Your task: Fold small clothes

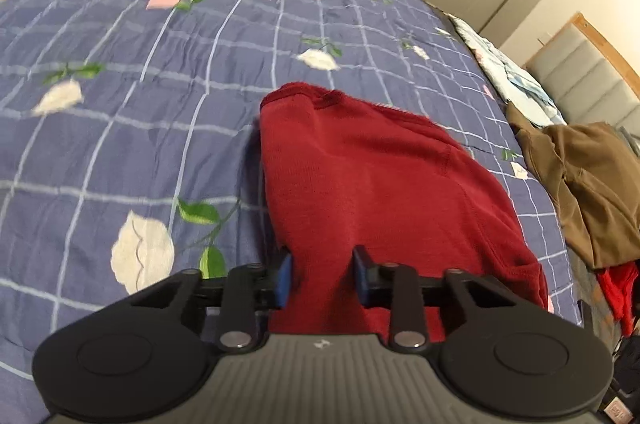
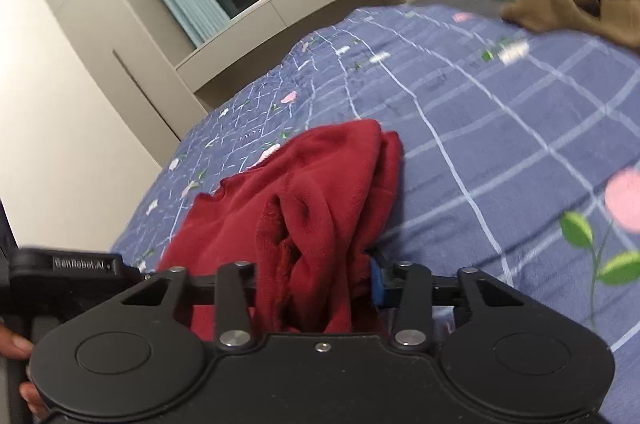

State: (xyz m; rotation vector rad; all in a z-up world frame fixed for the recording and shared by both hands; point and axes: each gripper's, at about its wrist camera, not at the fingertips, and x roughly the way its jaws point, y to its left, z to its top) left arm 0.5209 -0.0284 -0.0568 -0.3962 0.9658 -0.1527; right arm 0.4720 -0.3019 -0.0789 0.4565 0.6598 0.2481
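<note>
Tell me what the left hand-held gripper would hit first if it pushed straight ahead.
The left hand-held gripper already has the red garment between its fingers, so going on it would likely press that cloth into the blue floral bedspread just beneath.

The red garment (image 2: 320, 192) bunches between the right gripper's (image 2: 316, 280) fingers and hides the left-side one entirely. Under the left gripper (image 1: 322, 274), the cloth's near end is covered by the tool body. Right of those fingers, the brown garment (image 1: 592, 184) runs off the edge; the bedspread (image 1: 120, 104) flowers are smeared.
</note>
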